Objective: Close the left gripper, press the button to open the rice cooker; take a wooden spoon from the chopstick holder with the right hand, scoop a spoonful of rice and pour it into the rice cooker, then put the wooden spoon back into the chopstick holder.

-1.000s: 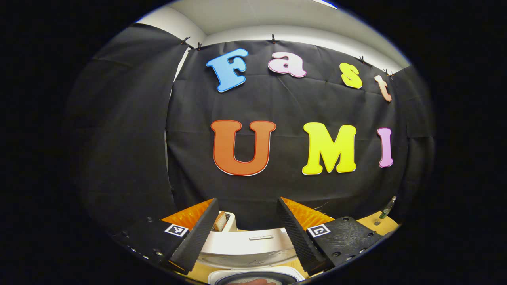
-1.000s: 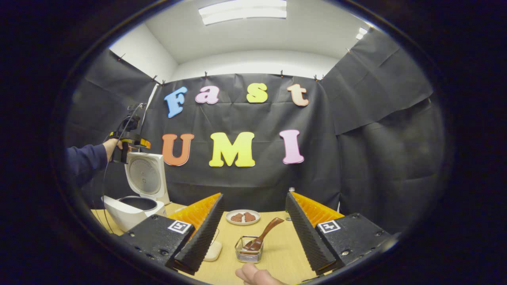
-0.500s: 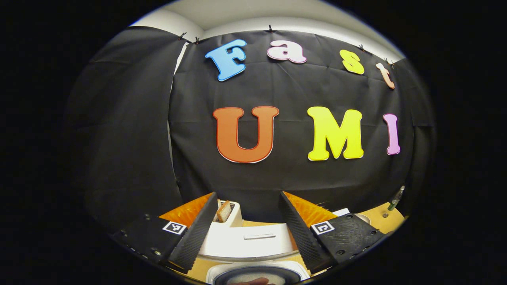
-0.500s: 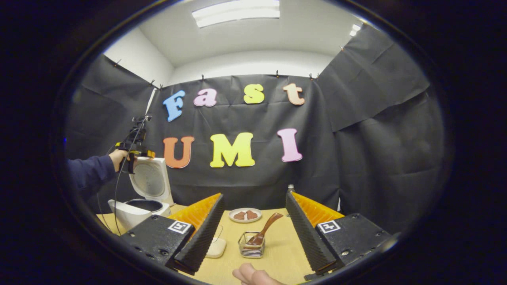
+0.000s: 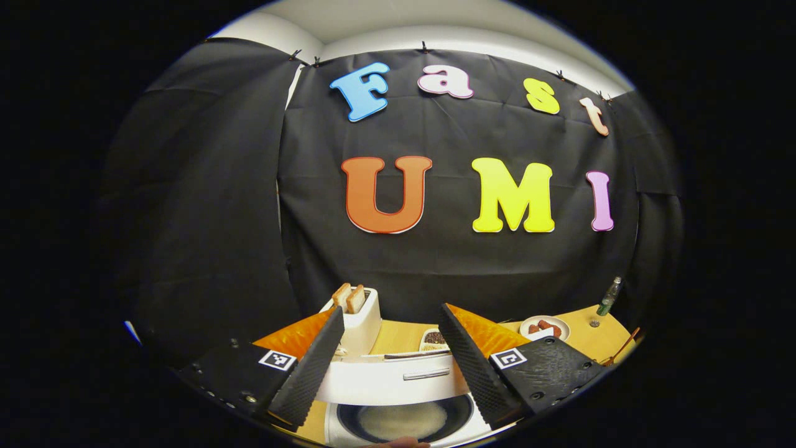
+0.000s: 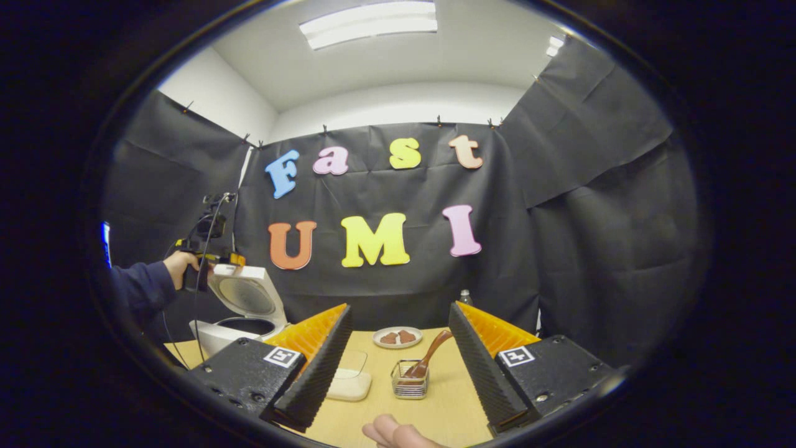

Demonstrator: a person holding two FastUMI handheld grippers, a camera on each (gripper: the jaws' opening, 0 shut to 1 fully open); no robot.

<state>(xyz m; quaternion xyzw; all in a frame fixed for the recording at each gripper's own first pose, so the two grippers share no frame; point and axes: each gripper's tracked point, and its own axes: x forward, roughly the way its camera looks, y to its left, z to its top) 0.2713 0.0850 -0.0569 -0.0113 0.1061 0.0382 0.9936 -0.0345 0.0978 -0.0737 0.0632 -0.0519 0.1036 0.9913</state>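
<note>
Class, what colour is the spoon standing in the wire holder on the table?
Brown wood. The spoon shows best in the right gripper view, leaning in the holder.

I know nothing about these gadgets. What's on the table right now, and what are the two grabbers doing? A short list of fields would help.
rice cooker: lid raised, inner pot exposed
left gripper: open, fingers either side of the lid's edge
right gripper: open, holding nothing, pointed toward the chopstick holder
wooden spoon: leaning in the wire chopstick holder
clear container: beside the chopstick holder
plate: brown food on it, farther back
toaster: two bread slices in it
</note>
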